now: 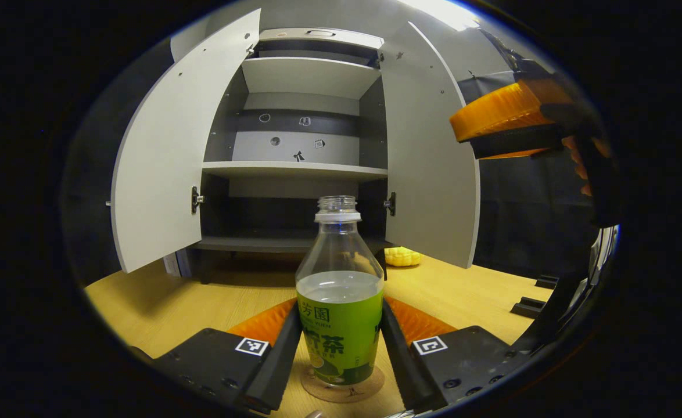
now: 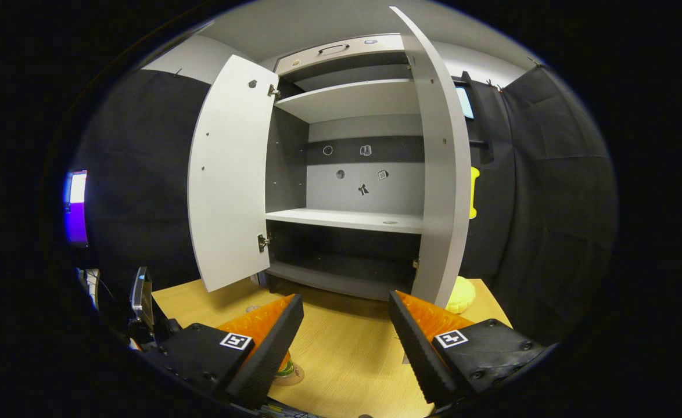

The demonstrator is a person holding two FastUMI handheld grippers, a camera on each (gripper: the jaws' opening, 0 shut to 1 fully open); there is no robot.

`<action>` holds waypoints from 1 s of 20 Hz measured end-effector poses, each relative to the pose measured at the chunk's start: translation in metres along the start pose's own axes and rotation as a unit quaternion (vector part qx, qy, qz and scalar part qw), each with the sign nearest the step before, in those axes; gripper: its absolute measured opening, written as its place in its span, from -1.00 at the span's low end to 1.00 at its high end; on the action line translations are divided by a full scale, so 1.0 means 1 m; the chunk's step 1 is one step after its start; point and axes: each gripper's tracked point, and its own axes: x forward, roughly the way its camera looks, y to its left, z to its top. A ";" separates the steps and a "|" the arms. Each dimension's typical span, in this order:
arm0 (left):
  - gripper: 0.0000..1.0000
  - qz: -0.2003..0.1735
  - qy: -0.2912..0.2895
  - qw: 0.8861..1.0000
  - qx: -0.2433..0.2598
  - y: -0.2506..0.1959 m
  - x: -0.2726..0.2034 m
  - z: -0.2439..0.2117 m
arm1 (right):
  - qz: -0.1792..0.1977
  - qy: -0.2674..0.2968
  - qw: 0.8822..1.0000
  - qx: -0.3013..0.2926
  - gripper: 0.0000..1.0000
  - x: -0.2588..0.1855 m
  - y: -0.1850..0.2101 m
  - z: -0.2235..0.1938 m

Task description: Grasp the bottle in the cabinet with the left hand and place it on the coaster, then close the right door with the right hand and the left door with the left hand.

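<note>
Jaws of the left gripper (image 1: 341,354) are flanking the bottle (image 1: 340,302) standing on the coaster (image 1: 344,392), contact unclear; right gripper (image 2: 345,342) jaws are gaping wide. Withdrawing crookedly risks toppling the uncapped bottle.

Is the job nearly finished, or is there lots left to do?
About a third done. The bottle already stands on the coaster, out of the cabinet. The left tool sits around it, fingers close beside it. Both doors, right and left, hang open; the right tool is open.
</note>
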 end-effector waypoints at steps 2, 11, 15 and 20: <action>0.50 0.000 0.008 1.000 -0.003 0.001 0.002 -0.008 | 0.002 0.002 1.000 0.002 0.96 0.000 0.001 -0.002; 0.60 0.008 0.021 1.000 0.004 0.002 0.007 -0.017 | 0.010 0.006 1.000 -0.012 0.96 0.004 0.004 -0.003; 0.84 0.001 0.020 1.000 -0.010 -0.003 0.008 -0.008 | 0.008 0.005 1.000 -0.017 0.96 0.004 0.003 0.002; 0.92 0.002 0.008 1.000 0.015 0.002 0.013 0.033 | 0.006 -0.008 1.000 -0.020 0.96 0.000 0.004 0.026</action>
